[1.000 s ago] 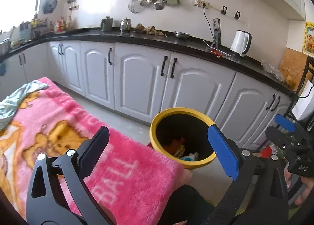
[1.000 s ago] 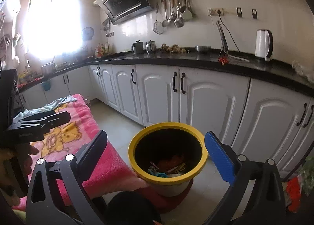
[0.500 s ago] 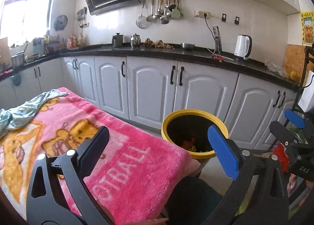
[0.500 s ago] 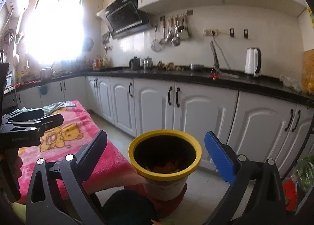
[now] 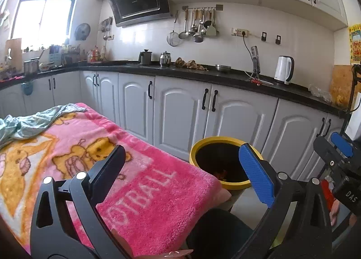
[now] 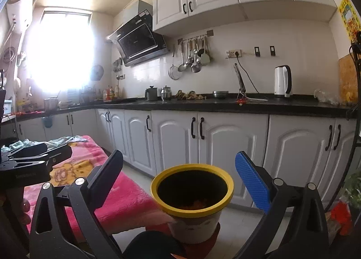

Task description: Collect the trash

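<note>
Daylight is admitted through the window (image 6: 61,49), which is blown out to pure white in the right wrist view, with glare spilling over the surrounding wall and ceiling. In the left wrist view the same window (image 5: 45,17) is overexposed but its frame bars can be made out. The white cabinets (image 5: 180,114) and wall are evenly and brightly lit. The inside of the bin (image 6: 191,189) is left in deep shadow. Straight lines are bent strongly by the fisheye lens, and the corners are cut off by a black vignette. The blanket (image 5: 135,191) is rendered sharply; little motion blur is seen.
</note>
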